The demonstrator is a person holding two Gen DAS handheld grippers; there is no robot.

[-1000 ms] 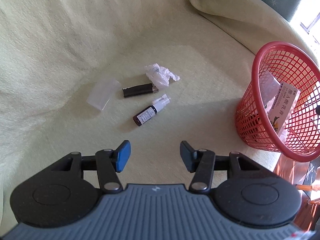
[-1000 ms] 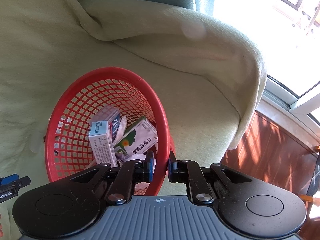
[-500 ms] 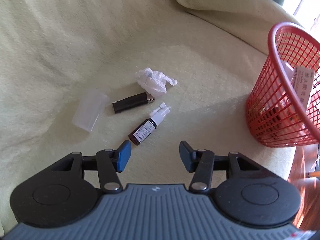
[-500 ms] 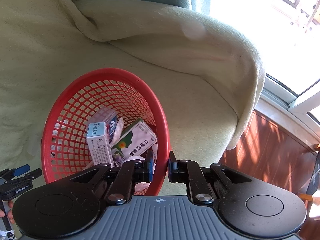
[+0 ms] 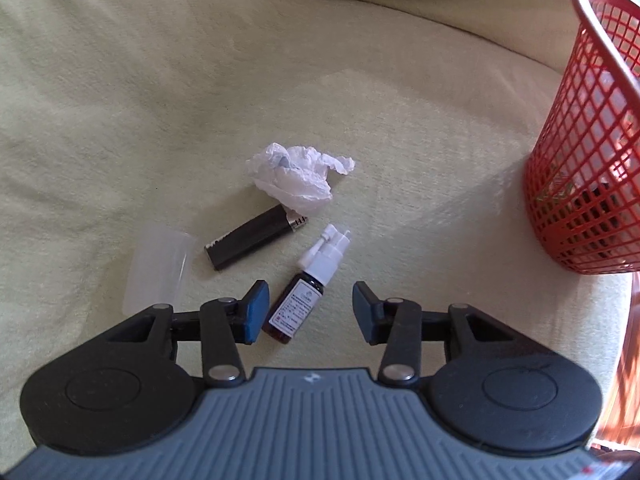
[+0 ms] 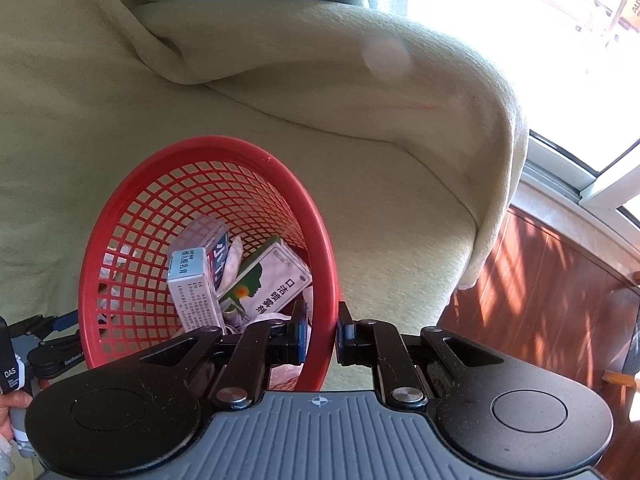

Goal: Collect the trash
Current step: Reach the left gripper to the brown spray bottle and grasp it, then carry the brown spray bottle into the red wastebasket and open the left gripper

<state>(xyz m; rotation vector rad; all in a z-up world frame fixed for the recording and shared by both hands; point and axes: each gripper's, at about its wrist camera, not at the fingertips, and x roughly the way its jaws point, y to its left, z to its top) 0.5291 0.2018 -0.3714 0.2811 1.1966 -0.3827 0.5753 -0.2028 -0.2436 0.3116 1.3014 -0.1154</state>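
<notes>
A small brown spray bottle (image 5: 307, 289) with a white nozzle lies on the pale green blanket (image 5: 120, 80), its base between the fingers of my open left gripper (image 5: 308, 308). Beyond it lie a black lighter (image 5: 256, 242), a crumpled white tissue (image 5: 298, 178) and a clear plastic cup (image 5: 158, 270) on its side. My right gripper (image 6: 322, 332) is shut on the near rim of the red mesh basket (image 6: 120, 240), which holds medicine boxes (image 6: 192, 280). The same red mesh basket (image 5: 588, 152) stands at the right in the left wrist view.
A folded blanket ridge (image 6: 360, 92) rises behind the basket. Wooden floor (image 6: 560, 280) and a bright window (image 6: 540, 8) lie to the right. A hand (image 6: 10, 404) holding the left gripper (image 6: 52, 340) shows at the lower left of the right wrist view.
My left gripper has moved down and forward toward the spray bottle, which now lies between its fingers. The basket has slid toward the right edge of that view. The right gripper keeps its hold.
</notes>
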